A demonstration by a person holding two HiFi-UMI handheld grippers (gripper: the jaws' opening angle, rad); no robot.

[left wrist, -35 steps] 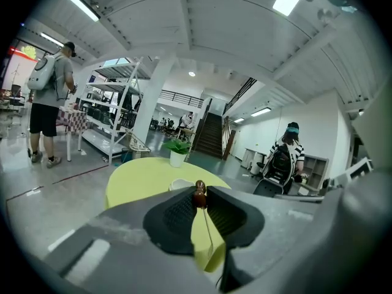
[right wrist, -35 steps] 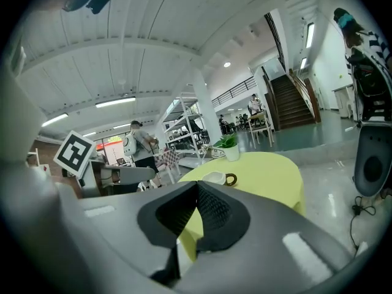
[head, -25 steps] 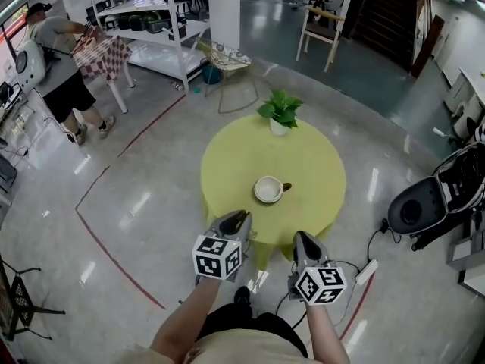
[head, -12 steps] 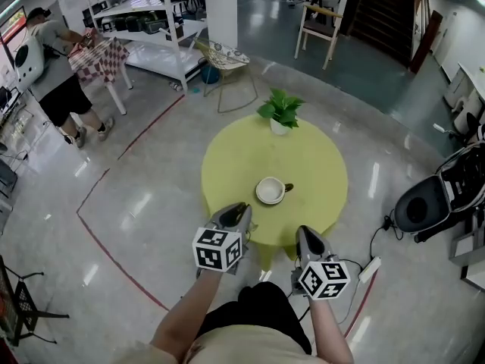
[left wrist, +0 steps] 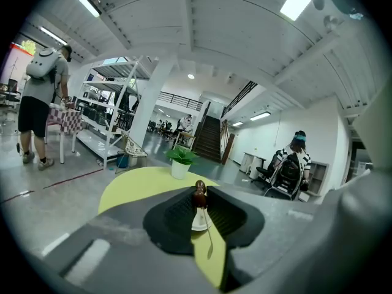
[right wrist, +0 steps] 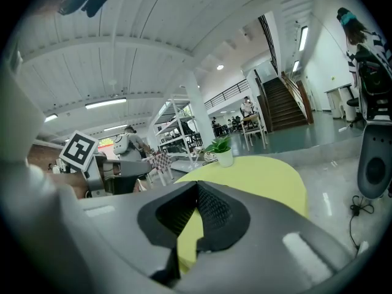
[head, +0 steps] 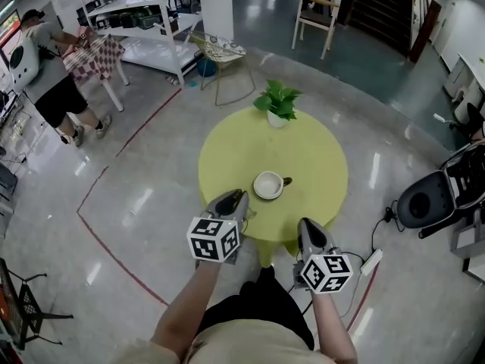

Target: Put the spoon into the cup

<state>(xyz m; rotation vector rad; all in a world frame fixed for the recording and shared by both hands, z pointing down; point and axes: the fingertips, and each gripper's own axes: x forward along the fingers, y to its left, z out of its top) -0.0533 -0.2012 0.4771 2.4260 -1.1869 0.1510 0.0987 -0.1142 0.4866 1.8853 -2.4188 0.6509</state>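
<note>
Two left jaws pinch the spoon [left wrist: 199, 196]: brown end up at the tips, thin stem running back toward the camera. The left gripper [head: 236, 196] is over the near edge of the round yellow table [head: 311, 154], short of the white cup [head: 267, 185], which sits near the table's middle. Right gripper [right wrist: 196, 187]: tips together, nothing between them, at the near edge and to the right of the cup. A potted plant [head: 277, 101] is at the far edge.

Spoon [left wrist: 200, 199] upright in left gripper [left wrist: 201, 192]
</note>
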